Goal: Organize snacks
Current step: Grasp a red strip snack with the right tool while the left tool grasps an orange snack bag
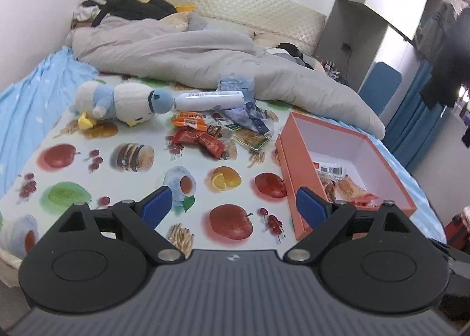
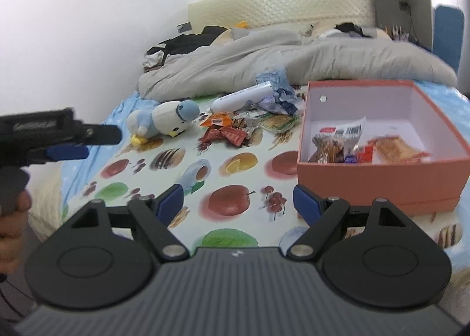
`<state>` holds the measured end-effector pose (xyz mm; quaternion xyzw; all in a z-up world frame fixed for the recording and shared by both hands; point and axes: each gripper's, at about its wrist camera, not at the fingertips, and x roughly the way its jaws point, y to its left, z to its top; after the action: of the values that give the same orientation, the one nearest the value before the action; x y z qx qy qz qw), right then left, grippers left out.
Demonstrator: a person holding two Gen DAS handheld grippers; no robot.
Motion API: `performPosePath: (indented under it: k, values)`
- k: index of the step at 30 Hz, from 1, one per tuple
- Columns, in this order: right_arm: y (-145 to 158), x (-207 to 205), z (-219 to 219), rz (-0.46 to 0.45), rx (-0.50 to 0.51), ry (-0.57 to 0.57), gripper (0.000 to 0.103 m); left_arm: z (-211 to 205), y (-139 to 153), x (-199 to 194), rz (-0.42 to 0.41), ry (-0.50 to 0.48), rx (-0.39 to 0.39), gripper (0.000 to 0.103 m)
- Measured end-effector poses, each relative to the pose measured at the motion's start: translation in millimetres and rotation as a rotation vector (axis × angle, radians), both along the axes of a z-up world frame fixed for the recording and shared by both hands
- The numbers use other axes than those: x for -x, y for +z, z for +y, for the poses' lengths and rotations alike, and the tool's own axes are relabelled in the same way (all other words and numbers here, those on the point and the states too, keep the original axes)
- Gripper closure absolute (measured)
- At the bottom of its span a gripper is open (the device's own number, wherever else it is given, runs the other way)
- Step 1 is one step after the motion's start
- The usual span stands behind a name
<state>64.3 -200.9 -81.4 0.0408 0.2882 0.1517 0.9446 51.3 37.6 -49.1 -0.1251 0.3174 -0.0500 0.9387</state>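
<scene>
A pile of snack packets lies on the fruit-print sheet: red packets (image 1: 202, 140) (image 2: 226, 134), an orange packet (image 1: 188, 120) (image 2: 216, 119) and a green-edged cracker pack (image 1: 251, 137) (image 2: 277, 123). An open orange box (image 1: 289, 159) (image 2: 379, 172) to the right holds several snack bags (image 1: 346, 186) (image 2: 337, 142). My left gripper (image 1: 233, 206) is open and empty, above the sheet, left of the box; it also shows at the left edge of the right wrist view (image 2: 70, 142). My right gripper (image 2: 236, 203) is open and empty, in front of the box.
A blue and white plush bird (image 1: 123, 103) (image 2: 164, 120) lies left of the pile. A white tube (image 1: 210, 100) (image 2: 241, 98) and crumpled blue wrapping (image 1: 249, 112) (image 2: 279, 95) lie behind it. A grey duvet (image 1: 176, 53) (image 2: 293, 59) covers the far bed.
</scene>
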Motion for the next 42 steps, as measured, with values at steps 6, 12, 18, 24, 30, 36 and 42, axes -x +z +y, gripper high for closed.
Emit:
performPosePath:
  k: [6, 12, 18, 24, 30, 36, 42]
  values:
    - [-9.2, -35.9, 31.5, 0.031, 0.027, 0.067, 0.02, 23.4, -19.9, -44.5, 0.039, 0.015, -0.013, 0.009]
    - [-36.9, -103.2, 62.4, 0.02, 0.079, 0.178, 0.02, 49.7, -57.5, -121.3, 0.051, 0.07, -0.014, 0.009]
    - [-60.1, -193.9, 85.4, 0.05, 0.133, 0.239, 0.021, 68.7, -104.4, -220.6, 0.119, 0.082, 0.048, 0.009]
    - [-93.0, -267.1, 106.2, 0.108, 0.174, 0.285, 0.025, 71.2, -144.5, -309.2, 0.129, 0.019, -0.005, 0.009]
    - [-114.1, -318.1, 123.3, 0.146, 0.216, 0.327, 0.025, 73.8, -160.1, -375.9, 0.147, 0.045, 0.047, 0.009]
    - [-123.5, -359.0, 133.0, 0.191, 0.241, 0.361, 0.025, 65.4, -178.3, -427.1, 0.206, 0.04, 0.03, 0.009]
    - [-133.2, -381.8, 144.3, 0.2, 0.321, 0.403, 0.027, 68.2, -187.9, -450.1, 0.24, 0.061, 0.082, 0.009]
